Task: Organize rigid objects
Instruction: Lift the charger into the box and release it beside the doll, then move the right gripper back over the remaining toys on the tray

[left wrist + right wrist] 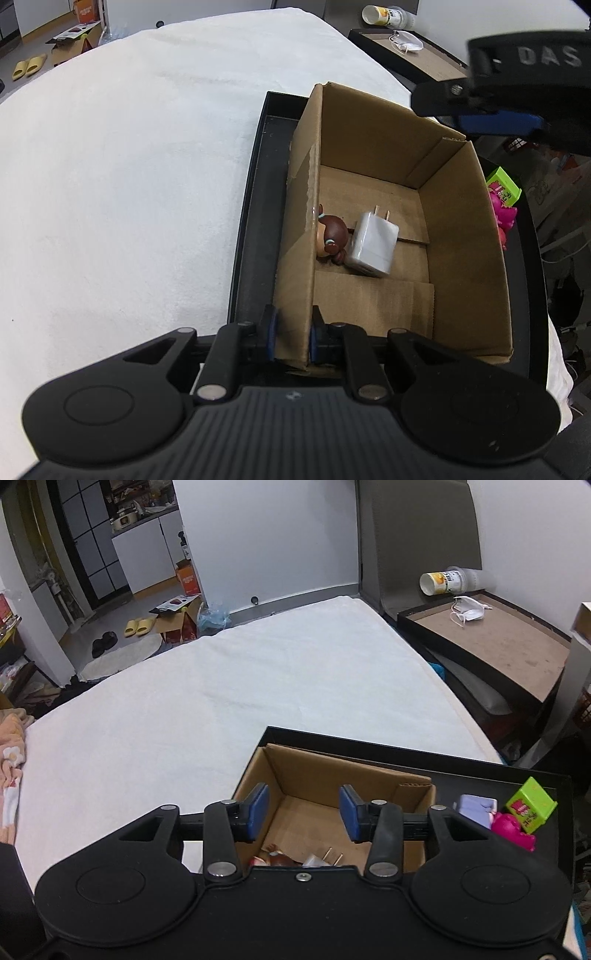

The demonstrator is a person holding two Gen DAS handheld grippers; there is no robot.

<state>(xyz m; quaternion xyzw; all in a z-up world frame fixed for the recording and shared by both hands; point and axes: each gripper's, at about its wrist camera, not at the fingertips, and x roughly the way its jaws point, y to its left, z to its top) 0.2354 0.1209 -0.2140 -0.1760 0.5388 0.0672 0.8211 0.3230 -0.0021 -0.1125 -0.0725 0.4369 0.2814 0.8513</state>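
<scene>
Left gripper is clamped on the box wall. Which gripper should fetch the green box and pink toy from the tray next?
Right, probably. The right gripper hangs open and empty above the cardboard box, with the green box and pink toy just beside it. The left gripper is busy pinching the box wall.

A lived-in home bedroom

A white-sheeted bed [229, 686] fills the room; beyond its far end lie yellow slippers [136, 627] on the floor and a kitchen counter with a pot [125, 518], while beside it a bedside stand [491, 642] holds a face mask [467, 610].
</scene>
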